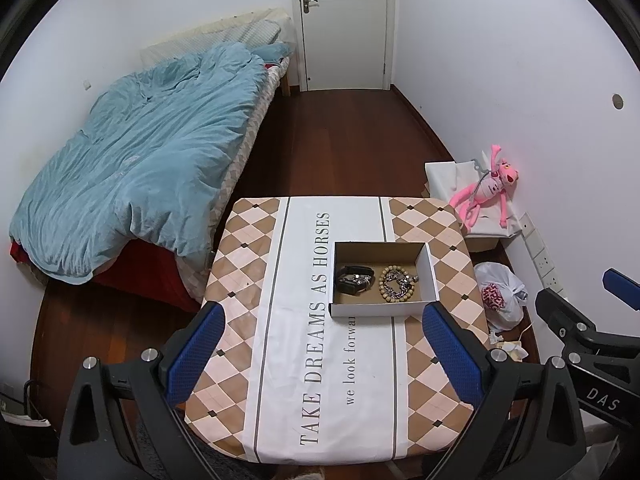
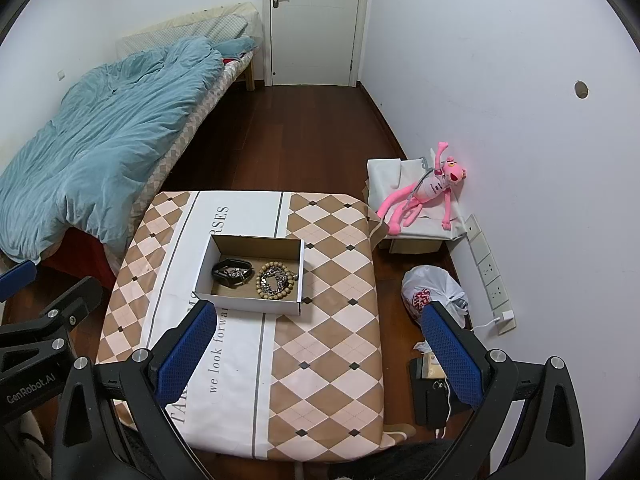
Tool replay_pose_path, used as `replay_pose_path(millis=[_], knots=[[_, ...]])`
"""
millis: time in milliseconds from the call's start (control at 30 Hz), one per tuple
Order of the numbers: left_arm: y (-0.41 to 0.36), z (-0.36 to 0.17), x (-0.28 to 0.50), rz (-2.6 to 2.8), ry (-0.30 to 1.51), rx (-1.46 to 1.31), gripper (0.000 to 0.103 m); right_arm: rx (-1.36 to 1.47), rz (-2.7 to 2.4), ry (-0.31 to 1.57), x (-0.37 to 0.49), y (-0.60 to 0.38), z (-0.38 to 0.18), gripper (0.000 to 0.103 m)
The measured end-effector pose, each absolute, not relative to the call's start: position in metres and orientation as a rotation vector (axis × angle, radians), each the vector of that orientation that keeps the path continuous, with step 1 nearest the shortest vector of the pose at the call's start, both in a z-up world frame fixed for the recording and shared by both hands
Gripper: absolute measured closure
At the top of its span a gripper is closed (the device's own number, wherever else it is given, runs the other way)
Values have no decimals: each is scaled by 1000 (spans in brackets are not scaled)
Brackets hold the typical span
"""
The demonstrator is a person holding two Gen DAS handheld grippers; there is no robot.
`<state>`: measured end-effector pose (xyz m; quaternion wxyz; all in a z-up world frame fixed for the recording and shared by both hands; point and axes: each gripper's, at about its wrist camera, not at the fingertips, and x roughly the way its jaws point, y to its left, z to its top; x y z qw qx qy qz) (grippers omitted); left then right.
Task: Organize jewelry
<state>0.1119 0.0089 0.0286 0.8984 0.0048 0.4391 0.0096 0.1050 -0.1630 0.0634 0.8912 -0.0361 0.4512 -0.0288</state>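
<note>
Both tongs — left (image 1: 320,354) and right (image 2: 318,350) — gape wide, holding nothing (well short of the box (image 1: 382,308)).

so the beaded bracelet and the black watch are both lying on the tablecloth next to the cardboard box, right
Not quite: both wrist views show the beaded bracelet and the black watch lying inside the cardboard box, not next to it on the tablecloth.

Both wrist views high, facing forward-down, sharing table (image 1: 320,360), box (image 2: 248,304)
</note>
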Motion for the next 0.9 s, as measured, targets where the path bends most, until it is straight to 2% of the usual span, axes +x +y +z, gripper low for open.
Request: replay_pose_path(millis=[900], knots=[[10, 36, 112, 17, 905, 15, 2, -65, -51, 937, 105, -162, 65, 0]])
